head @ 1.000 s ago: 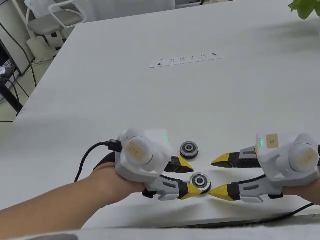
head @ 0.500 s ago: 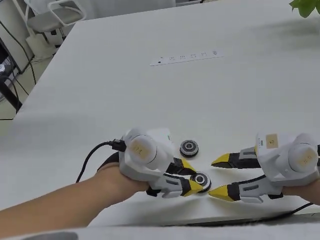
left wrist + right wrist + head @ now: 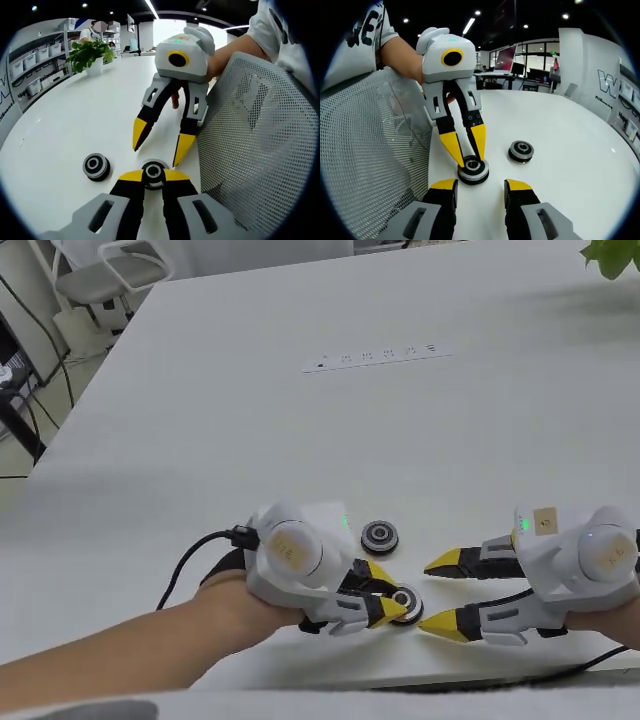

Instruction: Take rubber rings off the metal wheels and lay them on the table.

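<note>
Right now your left tool [image 3: 153, 175] is clamped on the near wheel [image 3: 153, 171], its yellow tips pressed against either side of it on the counter [image 3: 300, 440]. Your right tool [image 3: 481, 186] sits just beside that wheel with its jaws apart, holding nothing. The second wheel [image 3: 379, 536] lies near the clamped one, on the side away from you.

The grip looks shallow, so a hard pull could pop the near wheel free. It lies close to the counter's edge and might roll off. Prying could also knock the two tools' tips together.

The rubber ring [image 3: 465, 176] on that wheel shows as a dark band, and you cannot tell where rubber ends and metal begins. In the head view the left tool covers part of the wheel.
</note>
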The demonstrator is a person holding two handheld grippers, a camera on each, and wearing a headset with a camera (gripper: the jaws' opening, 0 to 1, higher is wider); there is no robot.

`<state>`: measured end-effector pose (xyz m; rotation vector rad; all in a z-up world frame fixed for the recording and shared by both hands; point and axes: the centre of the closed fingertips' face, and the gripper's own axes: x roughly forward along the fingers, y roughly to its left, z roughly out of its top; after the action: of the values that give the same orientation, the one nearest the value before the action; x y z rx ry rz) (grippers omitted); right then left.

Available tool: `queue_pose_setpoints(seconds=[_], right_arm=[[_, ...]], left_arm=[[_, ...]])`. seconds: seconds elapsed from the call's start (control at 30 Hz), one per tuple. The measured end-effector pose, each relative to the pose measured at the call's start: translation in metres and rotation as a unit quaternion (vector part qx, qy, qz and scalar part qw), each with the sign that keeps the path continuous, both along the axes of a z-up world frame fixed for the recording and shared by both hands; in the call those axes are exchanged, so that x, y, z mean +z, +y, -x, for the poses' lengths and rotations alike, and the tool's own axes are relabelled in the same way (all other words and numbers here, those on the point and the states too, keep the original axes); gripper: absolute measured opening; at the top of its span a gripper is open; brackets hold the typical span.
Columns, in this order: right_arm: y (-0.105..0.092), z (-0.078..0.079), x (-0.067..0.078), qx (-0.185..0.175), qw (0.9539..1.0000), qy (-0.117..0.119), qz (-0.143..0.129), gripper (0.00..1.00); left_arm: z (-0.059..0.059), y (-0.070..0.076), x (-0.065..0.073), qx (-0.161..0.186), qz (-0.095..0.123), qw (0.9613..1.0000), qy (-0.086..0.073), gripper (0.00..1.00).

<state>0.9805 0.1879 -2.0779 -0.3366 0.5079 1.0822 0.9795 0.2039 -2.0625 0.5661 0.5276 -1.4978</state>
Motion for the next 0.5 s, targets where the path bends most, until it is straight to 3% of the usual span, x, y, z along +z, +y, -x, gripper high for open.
queue_pose_setpoints(seconds=[0.3, 0.5], right_arm=[[0.006, 0.000, 0.005, -0.002, 0.9997, 0.014, -0.021, 0.33], [0.011, -0.001, 0.005, 0.013, 0.9996, 0.020, -0.016, 0.31]], left_arm=[[0.000, 0.000, -0.001, 0.007, 0.005, 1.0000, 0.002, 0.08], [0.000, -0.001, -0.001, 0.008, 0.006, 1.0000, -0.001, 0.08]])
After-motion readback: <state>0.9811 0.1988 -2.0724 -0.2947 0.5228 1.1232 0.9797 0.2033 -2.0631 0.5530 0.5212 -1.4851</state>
